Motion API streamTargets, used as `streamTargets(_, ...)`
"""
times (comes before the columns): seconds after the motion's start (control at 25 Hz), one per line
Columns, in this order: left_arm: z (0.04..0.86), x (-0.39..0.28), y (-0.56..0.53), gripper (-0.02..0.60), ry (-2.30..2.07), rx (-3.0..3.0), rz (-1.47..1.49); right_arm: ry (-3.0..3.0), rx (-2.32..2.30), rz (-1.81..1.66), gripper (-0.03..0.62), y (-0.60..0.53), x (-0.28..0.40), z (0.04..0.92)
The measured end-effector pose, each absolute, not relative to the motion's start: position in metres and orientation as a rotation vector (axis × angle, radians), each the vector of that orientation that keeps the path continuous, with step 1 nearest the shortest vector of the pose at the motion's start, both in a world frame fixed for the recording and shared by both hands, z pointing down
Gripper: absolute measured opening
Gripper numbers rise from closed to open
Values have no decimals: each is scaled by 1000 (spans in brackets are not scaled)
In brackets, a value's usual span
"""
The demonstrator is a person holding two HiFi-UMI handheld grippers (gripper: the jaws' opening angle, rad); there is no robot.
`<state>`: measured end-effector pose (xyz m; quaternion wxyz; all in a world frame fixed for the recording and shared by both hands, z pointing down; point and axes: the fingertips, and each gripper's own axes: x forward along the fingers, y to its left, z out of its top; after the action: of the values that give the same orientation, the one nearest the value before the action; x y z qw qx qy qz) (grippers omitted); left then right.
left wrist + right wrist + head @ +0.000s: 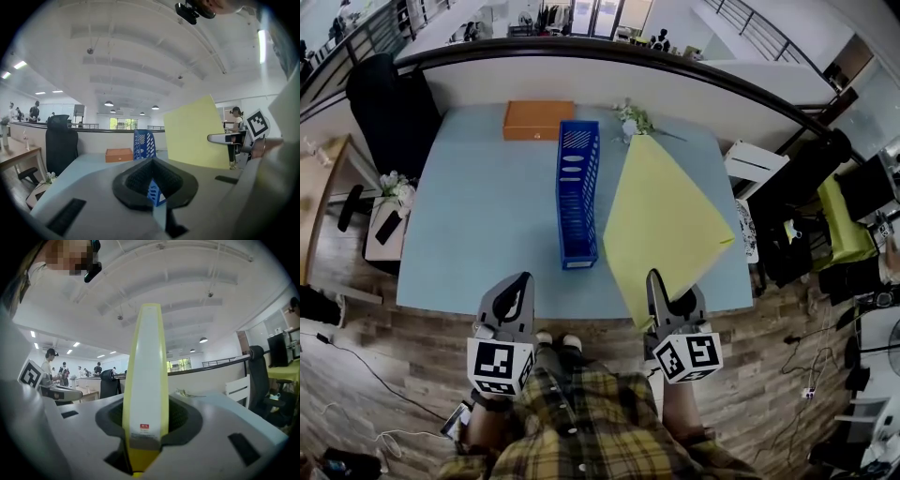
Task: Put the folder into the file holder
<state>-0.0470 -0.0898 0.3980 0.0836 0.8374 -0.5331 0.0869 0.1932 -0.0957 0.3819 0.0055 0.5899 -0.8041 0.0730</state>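
The folder point(661, 220) is in my right gripper point(654, 279), whose jaws pinch it at its near corner. The yellow sheet hangs tilted over the right side of the counter point(478, 225), well clear of the surface, with its far corner reaching toward the flowers point(633, 119). The holder point(578, 192) stands just left of it, near the counter's middle, with its long narrow slot running near to far and its top open.

I judge the step in hand to be carrying the folder across and lining it up. To do that well, I should swing it left until it hangs over the slot. Then I should turn it so it stands on edge and runs along the slot, not across it, and only then lower it. A corner grip lets the folder droop and sway, so I would move slowly and let the lower edge enter the slot first.

My left gripper point(523, 281) has its jaws pressed together on nothing and hovers at the near edge. The holder looks light and could slide or tip if nudged, so I could use the left gripper to steady the holder's wall. The orange box point(539, 119) at the far edge is out of the way.
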Motion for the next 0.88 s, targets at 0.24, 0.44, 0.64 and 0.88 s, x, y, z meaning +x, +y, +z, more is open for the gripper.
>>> streamTargets(0.24, 397, -55, -97, -6, -1564, 2512, 257, -2492, 1912, 193, 161, -103, 188, 370)
streamTargets(0.44, 400, -60, -98, -6, -1549, 2513, 260, -2519, 1929, 182, 161, -104, 182, 357)
streamTargets(0.64, 402, -64, -98, -6, -1545, 2515, 255, -2542, 1914, 142, 161, -106, 169, 343)
streamTargets(0.88, 405, -68, -95, -6, -1558, 2502, 259, -2585, 1862, 104, 162, -110, 152, 335)
